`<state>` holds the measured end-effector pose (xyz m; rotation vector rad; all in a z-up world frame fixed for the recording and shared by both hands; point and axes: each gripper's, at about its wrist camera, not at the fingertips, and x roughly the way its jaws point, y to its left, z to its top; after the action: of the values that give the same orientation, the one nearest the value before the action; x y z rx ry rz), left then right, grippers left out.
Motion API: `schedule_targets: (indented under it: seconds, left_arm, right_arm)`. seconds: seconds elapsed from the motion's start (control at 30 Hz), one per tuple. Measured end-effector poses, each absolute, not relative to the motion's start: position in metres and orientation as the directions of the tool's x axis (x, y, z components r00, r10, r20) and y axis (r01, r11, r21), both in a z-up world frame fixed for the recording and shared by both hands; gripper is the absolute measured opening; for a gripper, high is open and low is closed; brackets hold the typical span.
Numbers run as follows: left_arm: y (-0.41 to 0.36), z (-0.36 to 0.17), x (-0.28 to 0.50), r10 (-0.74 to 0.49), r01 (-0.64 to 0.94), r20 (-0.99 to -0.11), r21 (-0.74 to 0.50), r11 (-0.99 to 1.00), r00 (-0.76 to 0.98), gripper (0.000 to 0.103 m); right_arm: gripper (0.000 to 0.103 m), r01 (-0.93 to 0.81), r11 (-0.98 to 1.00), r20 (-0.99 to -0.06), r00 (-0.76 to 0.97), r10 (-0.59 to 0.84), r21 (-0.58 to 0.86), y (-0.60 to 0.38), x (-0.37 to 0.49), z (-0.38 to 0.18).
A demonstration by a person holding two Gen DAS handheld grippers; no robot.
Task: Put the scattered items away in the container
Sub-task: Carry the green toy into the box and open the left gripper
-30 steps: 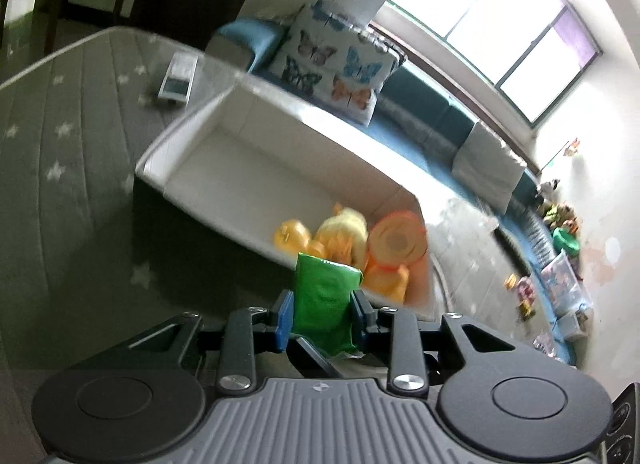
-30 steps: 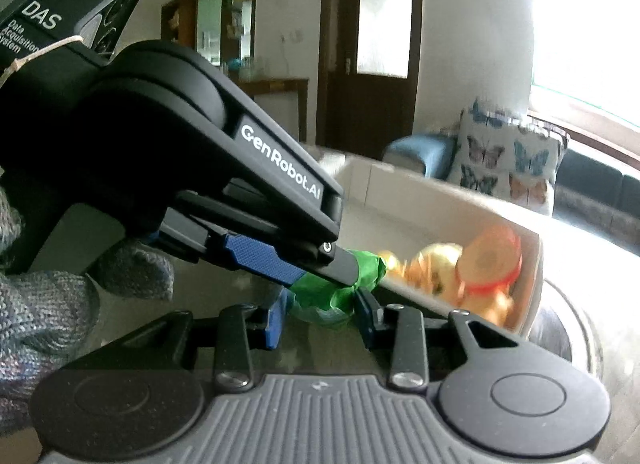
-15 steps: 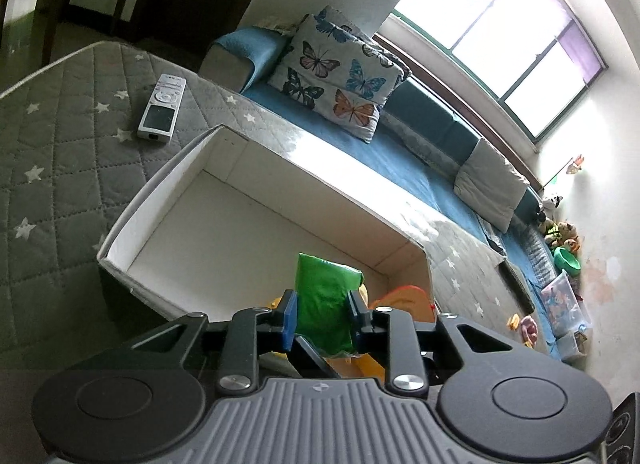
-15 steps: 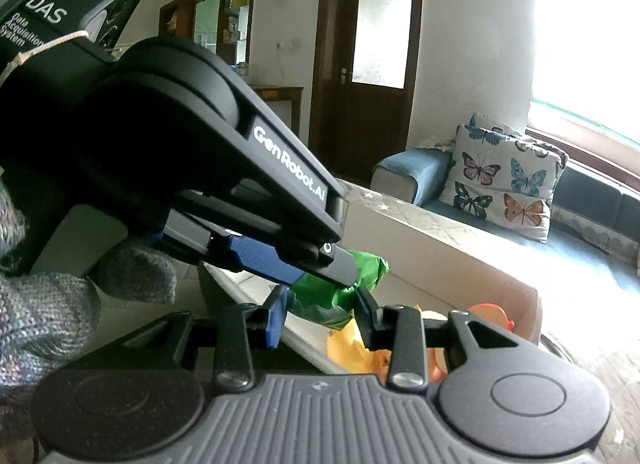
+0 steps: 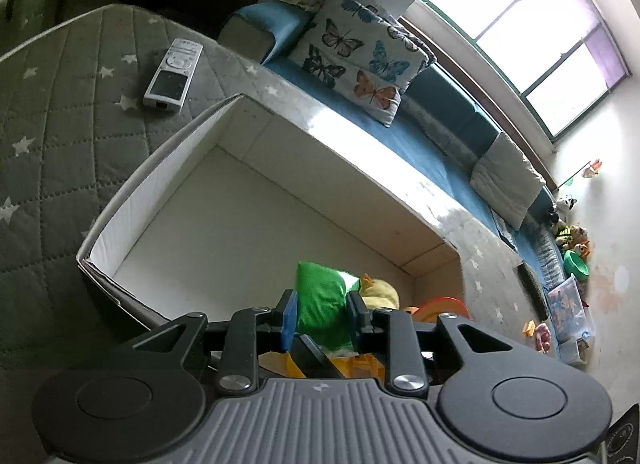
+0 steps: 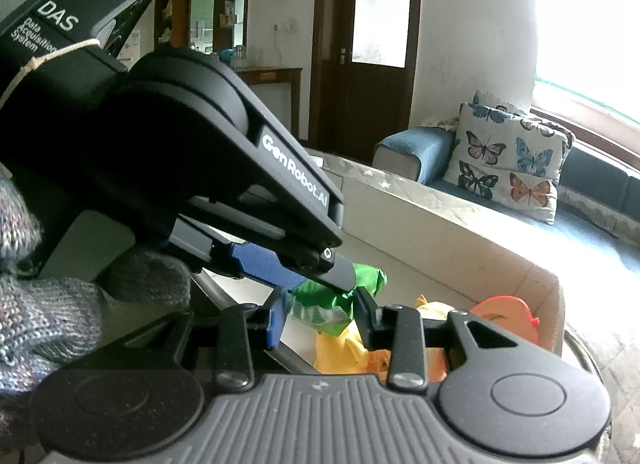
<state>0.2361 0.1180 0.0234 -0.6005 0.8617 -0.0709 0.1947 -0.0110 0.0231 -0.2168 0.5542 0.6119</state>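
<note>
the container (image 5: 280, 204) — a long open box with pale inner walls and a grey fabric outside — is sitting on a grey quilted surface (image 5: 52, 136) stitched with white stars. most of its floor is lying bare; at the near right end a soft yellow toy (image 5: 380, 288) and an orange plastic piece (image 5: 444, 304) are already resting inside, so the tidying is looking partly done. a silver remote control (image 5: 173, 74) is lying out on the quilt, well apart from the box, though whether it counts as one of the scattered items is hard to judge.

the green crinkly packet (image 5: 322, 304) is hanging over that near end of the box, above the yellow toy. the left gripper (image 5: 322, 314) is pinching it between its fingers, while the right gripper (image 6: 320, 314) has the packet's lower part between its fingers too — whether those are pressing on it or only bracketing it, the right wrist view isn't settling.

beyond the box a blue sofa (image 5: 440, 144) is running under a bright window (image 5: 532, 20), carrying a butterfly-print cushion (image 5: 360, 60). a dark wooden door (image 6: 368, 44) is showing in the right wrist view.
</note>
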Motion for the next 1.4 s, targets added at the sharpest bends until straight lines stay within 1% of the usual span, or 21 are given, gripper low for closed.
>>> schedule_targets:
  seconds: [0.2,0.9,0.93,0.97,1.03,1.1,1.17,1.27,1.3,1.33,1.4]
  left_arm:
    - [0.120,0.021,0.236,-0.299,-0.181,-0.690,-0.531,0.828,0.659,0.030]
    - [0.125,0.029,0.209,-0.281,-0.189,-0.681,-0.529,0.827,0.676,0.030]
    - [0.124,0.030,0.207,-0.279,-0.189,-0.680,-0.528,0.828,0.678,0.030]
    - [0.124,0.032,0.204,-0.277,-0.187,-0.677,-0.527,0.829,0.682,0.030]
    - [0.122,0.036,0.198,-0.273,-0.181,-0.673,-0.522,0.833,0.687,0.030]
    - [0.120,0.039,0.192,-0.269,-0.169,-0.671,-0.512,0.842,0.691,0.030]
    - [0.116,0.040,0.183,-0.265,-0.162,-0.671,-0.503,0.849,0.692,0.030]
    - [0.111,0.041,0.169,-0.255,-0.158,-0.676,-0.486,0.860,0.691,0.030]
    - [0.109,0.041,0.165,-0.247,-0.155,-0.679,-0.474,0.867,0.691,0.030]
    - [0.107,0.041,0.160,-0.238,-0.151,-0.682,-0.459,0.876,0.691,0.030]
    - [0.103,0.040,0.151,-0.224,-0.145,-0.685,-0.437,0.888,0.693,0.030]
  right_arm:
    - [0.036,-0.586,0.810,-0.561,0.674,0.479,-0.012,-0.017,0.196,0.020]
    - [0.038,-0.592,0.805,-0.535,0.696,0.479,-0.049,-0.024,0.166,0.038]
    - [0.038,-0.590,0.806,-0.533,0.698,0.479,-0.050,-0.025,0.164,0.038]
    - [0.042,-0.589,0.806,-0.530,0.701,0.477,-0.052,-0.027,0.161,0.039]
    - [0.047,-0.587,0.807,-0.526,0.706,0.475,-0.059,-0.030,0.156,0.042]
    - [0.047,-0.587,0.807,-0.521,0.710,0.474,-0.066,-0.033,0.149,0.045]
    - [0.052,-0.584,0.809,-0.515,0.715,0.473,-0.068,-0.037,0.143,0.047]
    - [0.053,-0.576,0.815,-0.507,0.721,0.472,-0.061,-0.044,0.133,0.048]
    - [0.055,-0.573,0.817,-0.506,0.723,0.471,-0.058,-0.045,0.129,0.048]
    - [0.059,-0.571,0.819,-0.506,0.724,0.469,-0.056,-0.047,0.125,0.047]
    - [0.062,-0.568,0.821,-0.505,0.725,0.468,-0.054,-0.051,0.116,0.045]
